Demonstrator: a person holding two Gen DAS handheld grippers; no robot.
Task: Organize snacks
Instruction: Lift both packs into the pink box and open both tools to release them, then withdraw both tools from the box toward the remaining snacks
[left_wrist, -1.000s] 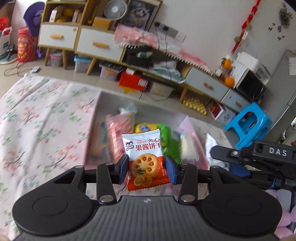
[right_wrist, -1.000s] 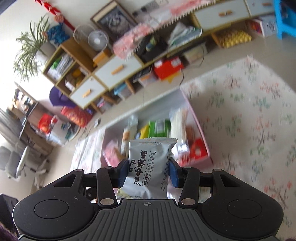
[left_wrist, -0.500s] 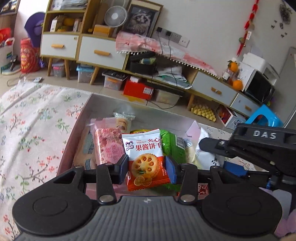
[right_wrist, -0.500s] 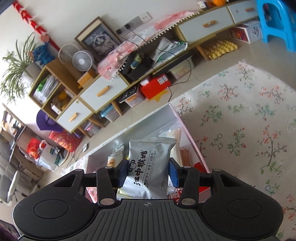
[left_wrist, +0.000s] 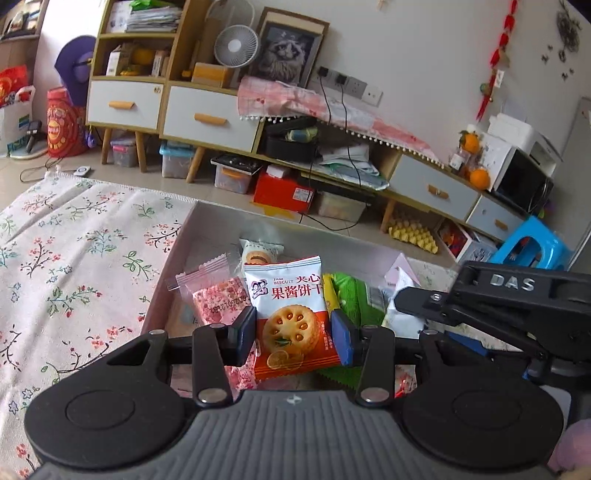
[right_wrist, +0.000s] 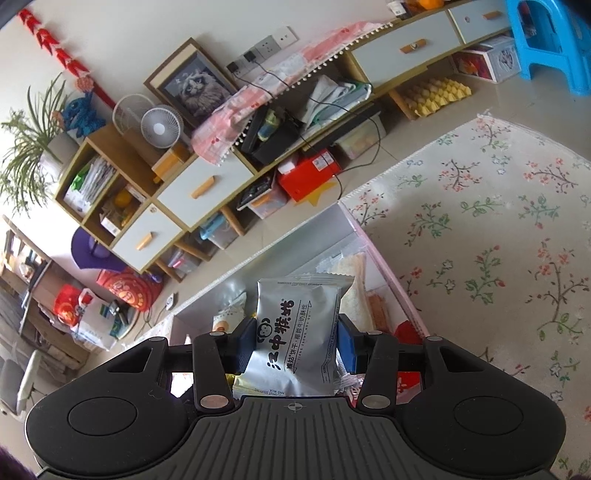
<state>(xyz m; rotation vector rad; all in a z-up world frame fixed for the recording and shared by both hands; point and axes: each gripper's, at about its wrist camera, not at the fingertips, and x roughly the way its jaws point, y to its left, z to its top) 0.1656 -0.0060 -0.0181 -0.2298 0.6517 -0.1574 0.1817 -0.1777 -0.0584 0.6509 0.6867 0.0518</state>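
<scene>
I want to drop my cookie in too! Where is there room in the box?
The box has bare floor along its far wall, behind the round-cookie packet. The near half is crowded: pink packet, green packet. The flowered cloth beside it is bare.

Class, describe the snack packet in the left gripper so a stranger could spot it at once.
Find the pale box on the floral cloth. Above it the left gripper clamps the jam biscuit packet: white top, red bottom, round holed biscuit pictured, unlike the pink and green neighbours.
</scene>
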